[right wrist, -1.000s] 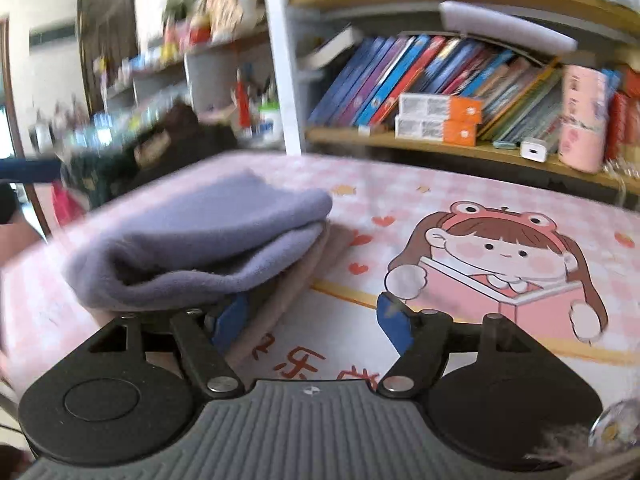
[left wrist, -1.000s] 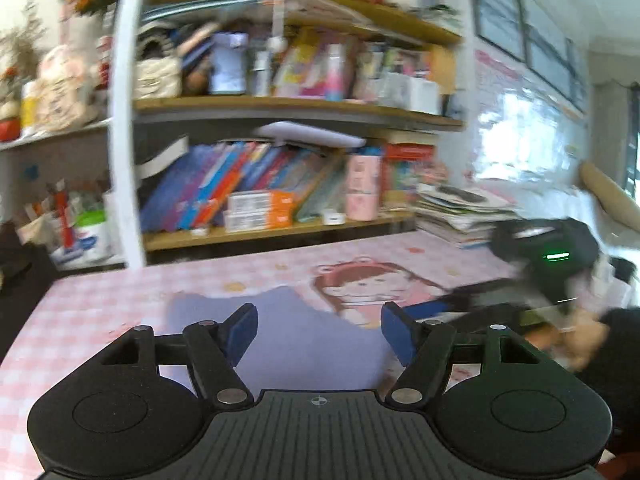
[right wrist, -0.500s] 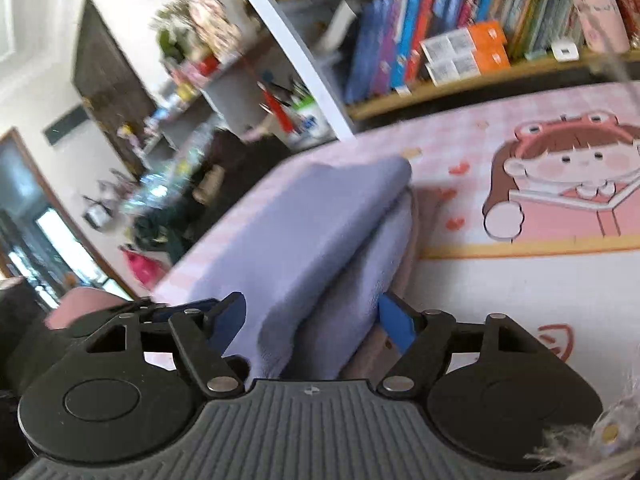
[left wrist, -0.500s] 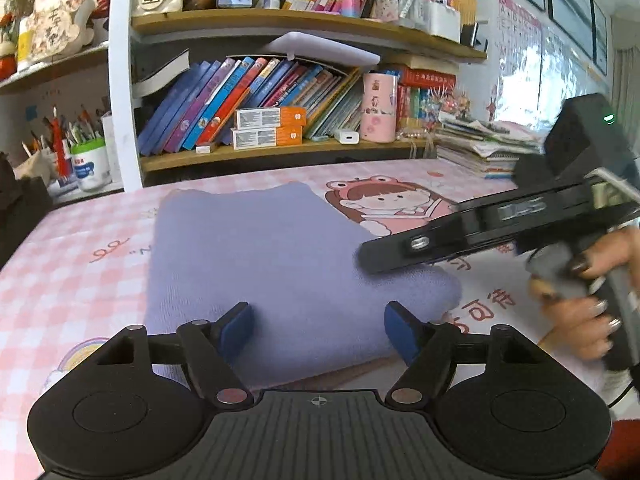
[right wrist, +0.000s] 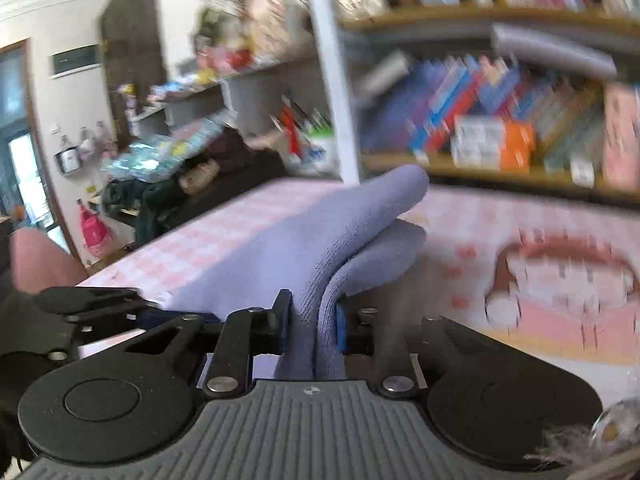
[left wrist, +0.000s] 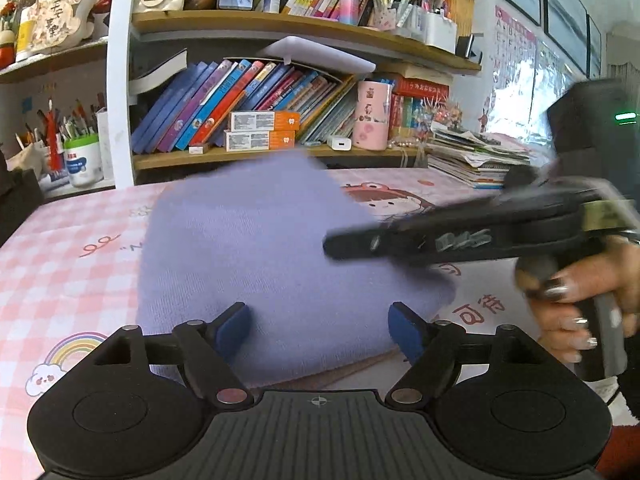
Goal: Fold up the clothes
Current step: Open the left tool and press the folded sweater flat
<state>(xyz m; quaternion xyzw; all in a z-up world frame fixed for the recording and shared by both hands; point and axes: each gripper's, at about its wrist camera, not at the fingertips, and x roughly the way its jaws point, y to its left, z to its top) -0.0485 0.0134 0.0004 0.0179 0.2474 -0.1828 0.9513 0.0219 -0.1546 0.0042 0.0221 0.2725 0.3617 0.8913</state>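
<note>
On the pink checked tablecloth [left wrist: 60, 264] lies the folded lavender garment [left wrist: 248, 248], with the bookshelf [left wrist: 280, 24] behind it. Right gripper [right wrist: 311, 320]: blue pads [right wrist: 285, 320] drawn close together, pinching a doubled fold of the garment [right wrist: 320, 248] between them; the fold rises from the jaws and extends forward over the table. Left gripper [left wrist: 318, 326]: fingers spread wide, blue pads [left wrist: 234, 326] either side of the garment's near edge; whether they touch the cloth cannot be told, and nothing is clamped between them. In the left wrist view the right gripper [left wrist: 348, 242] reaches in from the right across the garment, held by the right hand [left wrist: 580, 292]; it is motion-blurred and its tips cannot be made out there. A tan layer shows under the garment's near edge, mostly hidden. The right wrist view is blurred throughout: shelf contents and the cartoon print [right wrist: 560, 292] are indistinct. The left gripper [right wrist: 132, 312] shows at that view's left edge, partly cut off.
</note>
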